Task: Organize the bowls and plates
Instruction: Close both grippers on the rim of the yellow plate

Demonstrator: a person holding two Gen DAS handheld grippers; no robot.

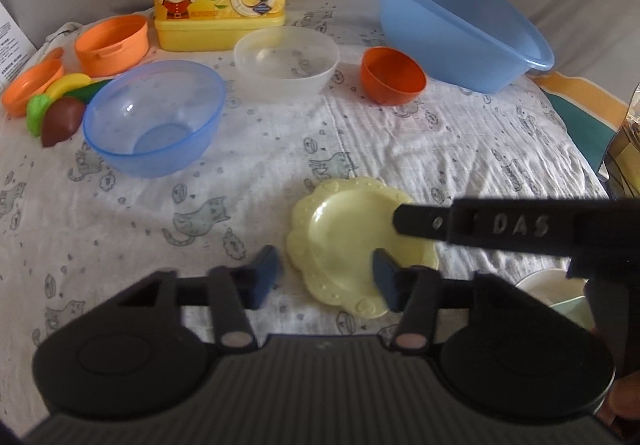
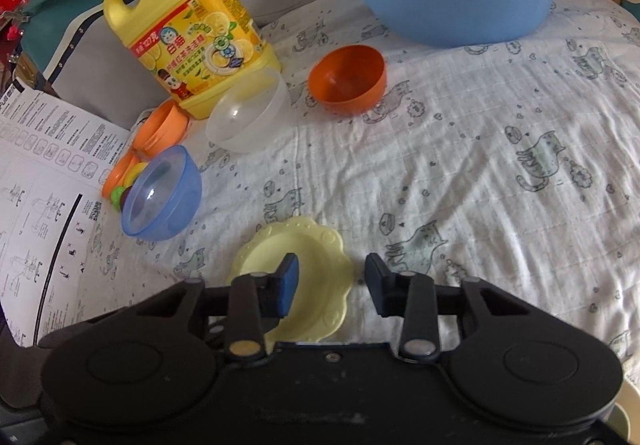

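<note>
This is a home, most likely a bedroom or living room. The things sit on a soft, cushioned surface, seemingly a bed, spread with a white muslin cloth (image 2: pixel 480 133) printed with small grey-green cats. A big yellow pump bottle of lemon dish detergent (image 2: pixel 188 33) stands at the back beside a blue plastic wash basin (image 2: pixel 452 1). Around them lie household plastics: a translucent blue bowl (image 1: pixel 154 117), a clear bowl (image 1: pixel 286 63), an orange bowl (image 1: pixel 392 75), a pale yellow scalloped plate (image 1: pixel 348 241), and toy fruit (image 1: pixel 60 105). A printed instruction sheet (image 2: pixel 36 181) lies at the left edge.
</note>
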